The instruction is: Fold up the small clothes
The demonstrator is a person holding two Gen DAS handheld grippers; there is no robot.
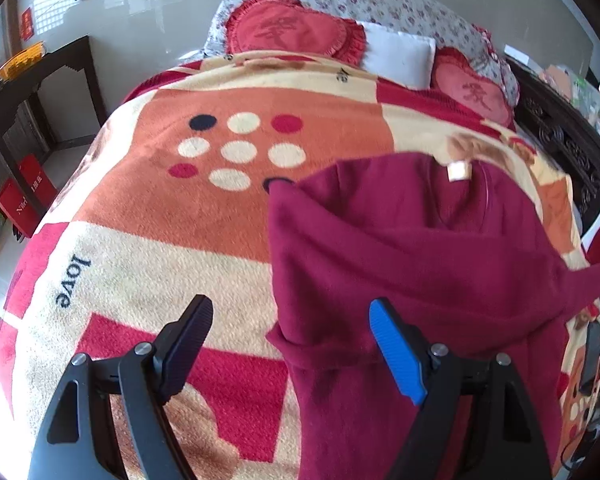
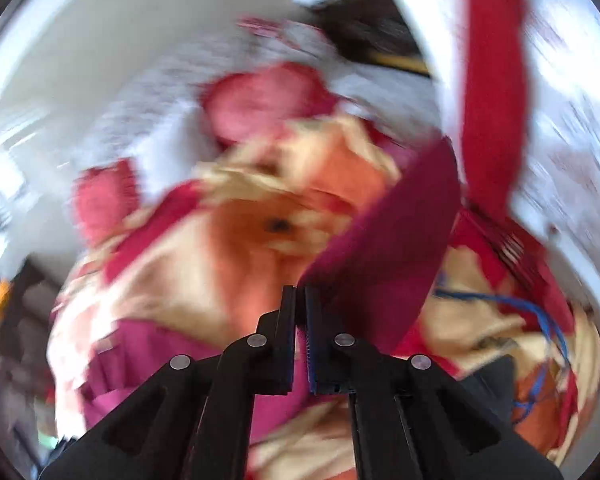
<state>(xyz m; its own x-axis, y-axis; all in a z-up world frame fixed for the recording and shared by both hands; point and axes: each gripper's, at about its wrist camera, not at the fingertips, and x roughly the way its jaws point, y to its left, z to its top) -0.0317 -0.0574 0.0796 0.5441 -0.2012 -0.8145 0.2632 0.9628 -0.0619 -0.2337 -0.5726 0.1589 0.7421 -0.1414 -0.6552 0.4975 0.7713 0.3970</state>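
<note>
A maroon sweater point(image 1: 420, 264) lies on the patterned fleece blanket point(image 1: 172, 240) of a bed, its neck label facing up at the far side. My left gripper point(image 1: 292, 308) hovers open over the sweater's left edge, black finger over the blanket, blue pad point(image 1: 396, 352) over the cloth. One sleeve point(image 1: 596, 276) stretches off to the right, raised off the bed. The right wrist view is blurred by motion. There, my right gripper point(image 2: 300, 292) is shut, with the maroon sleeve point(image 2: 384, 248) pinched at its tips and running up to the right.
Two red heart cushions point(image 1: 292, 36) and a white pillow point(image 1: 400, 56) sit at the head of the bed. A dark wooden table point(image 1: 40, 76) and red boxes point(image 1: 24, 196) stand left of it, a carved dark frame point(image 1: 560, 136) right. A blue cable point(image 2: 540, 312) lies on the blanket.
</note>
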